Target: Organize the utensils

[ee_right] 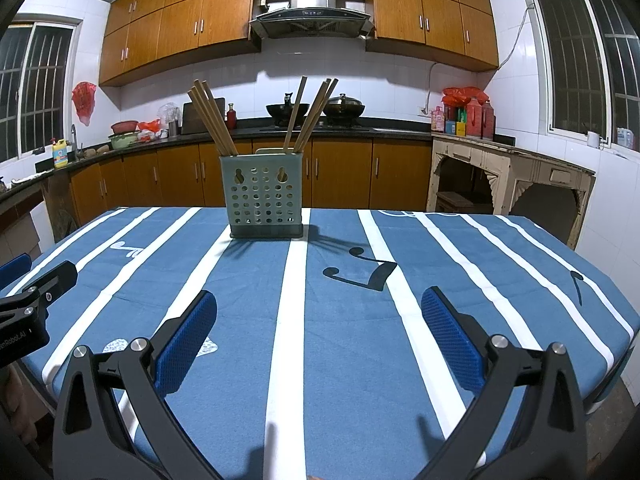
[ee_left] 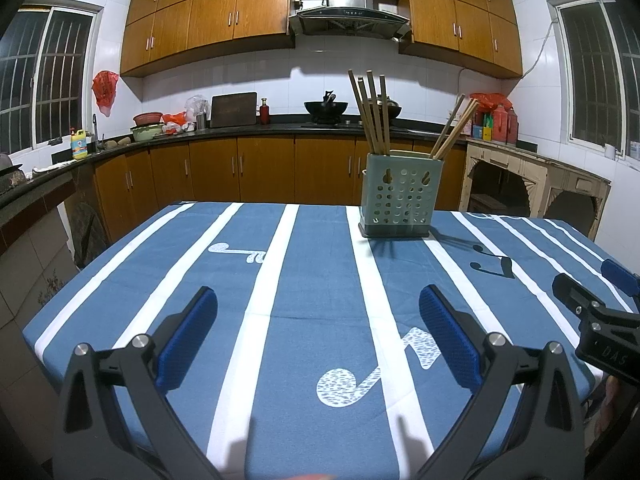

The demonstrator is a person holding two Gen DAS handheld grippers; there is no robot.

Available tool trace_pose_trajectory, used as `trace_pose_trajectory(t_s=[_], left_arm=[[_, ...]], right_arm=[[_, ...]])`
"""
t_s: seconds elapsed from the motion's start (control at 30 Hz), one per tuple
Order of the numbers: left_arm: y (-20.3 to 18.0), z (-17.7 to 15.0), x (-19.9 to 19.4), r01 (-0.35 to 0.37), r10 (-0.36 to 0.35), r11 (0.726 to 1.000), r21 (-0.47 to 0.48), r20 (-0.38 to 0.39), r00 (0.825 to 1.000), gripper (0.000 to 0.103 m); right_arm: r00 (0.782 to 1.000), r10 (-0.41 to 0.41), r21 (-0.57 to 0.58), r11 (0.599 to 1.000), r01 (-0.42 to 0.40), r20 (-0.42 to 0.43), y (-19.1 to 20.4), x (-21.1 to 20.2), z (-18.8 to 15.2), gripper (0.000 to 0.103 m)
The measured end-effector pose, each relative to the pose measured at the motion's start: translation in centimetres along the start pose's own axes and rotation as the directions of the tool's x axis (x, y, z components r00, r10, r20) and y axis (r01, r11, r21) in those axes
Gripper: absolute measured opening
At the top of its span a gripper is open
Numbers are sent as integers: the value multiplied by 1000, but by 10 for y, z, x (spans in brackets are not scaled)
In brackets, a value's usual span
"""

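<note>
A grey-green perforated utensil holder [ee_left: 401,196] stands upright on the blue striped tablecloth [ee_left: 320,280], far side of the table. Several wooden chopsticks [ee_left: 370,114] stand in its left compartment and several more [ee_left: 454,128] lean right in its right compartment. The holder also shows in the right wrist view [ee_right: 265,196] with chopsticks [ee_right: 212,118] in both compartments. My left gripper [ee_left: 318,300] is open and empty above the near table. My right gripper [ee_right: 319,300] is open and empty; part of it shows in the left wrist view [ee_left: 600,308].
The table's near and side edges [ee_right: 624,332] drop off to the floor. Behind the table runs a kitchen counter [ee_left: 240,130] with woks, bottles and bowls. A worn cream wooden table [ee_right: 512,172] stands at the right wall.
</note>
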State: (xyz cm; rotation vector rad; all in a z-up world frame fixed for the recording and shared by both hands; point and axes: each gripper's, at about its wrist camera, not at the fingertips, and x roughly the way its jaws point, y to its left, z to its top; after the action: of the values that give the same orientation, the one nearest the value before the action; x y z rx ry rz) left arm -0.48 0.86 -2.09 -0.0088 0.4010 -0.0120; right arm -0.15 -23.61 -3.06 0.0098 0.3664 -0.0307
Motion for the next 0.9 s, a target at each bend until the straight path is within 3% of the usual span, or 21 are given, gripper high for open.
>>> trace_pose_trajectory(t_s=[0.9], left_arm=[[-2,0,-1,3,-3,1000,1,1,1000,99]], right_arm=[[1000,0,1,1000,0,-1,1,-1,0,101]])
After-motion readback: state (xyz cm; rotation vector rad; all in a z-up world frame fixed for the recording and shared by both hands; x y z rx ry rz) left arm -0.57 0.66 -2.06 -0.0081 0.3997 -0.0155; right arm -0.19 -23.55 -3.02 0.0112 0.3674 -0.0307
